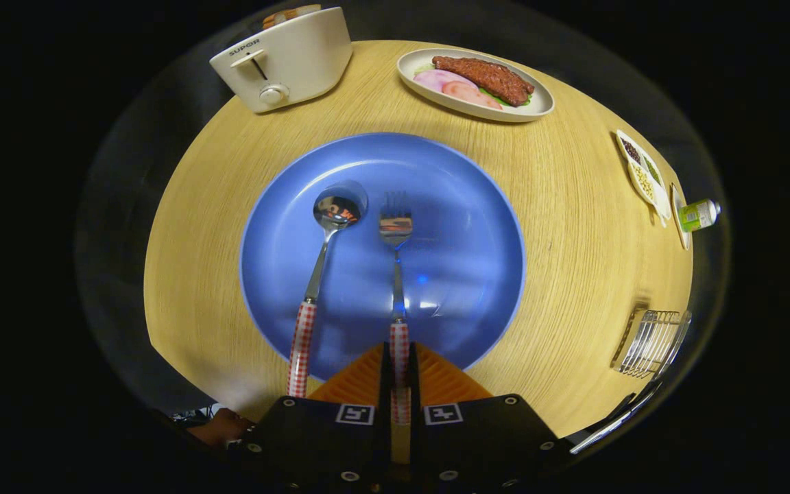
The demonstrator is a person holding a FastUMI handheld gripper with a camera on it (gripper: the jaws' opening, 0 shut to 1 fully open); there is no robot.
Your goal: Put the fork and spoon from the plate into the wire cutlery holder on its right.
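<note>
Two orange ribbed fingers (367, 381) of the gripper (400, 374) are closed tight on the fork (397, 274), pinching its red-and-white checked handle from both sides, almost no gap left. Fork's shiny metal neck and tines run ahead of the fingers onto the round blue plate (463, 206), glossy, with a raised rim. Spoon (319, 274) lies just beside the fork on its left, near parallel, same checked handle, polished bowl resting on the plate, handle end sticking off the plate's near edge over the table (573, 240). Table is round, light wood grain. Wire cutlery holder (652, 342) sits well apart to the right of the plate near the table edge, thin chrome bars, boxy shape, can't tell if anything is in it. Beyond the plate: cream toaster (285, 58), smooth rounded body with lever and knob, and an oval white dish (475, 84) of brown meat and pink slices. Far right edge: small divided white dish (642, 171) with grains, plus a little green-labelled bottle (700, 215) lying on its side.
</note>
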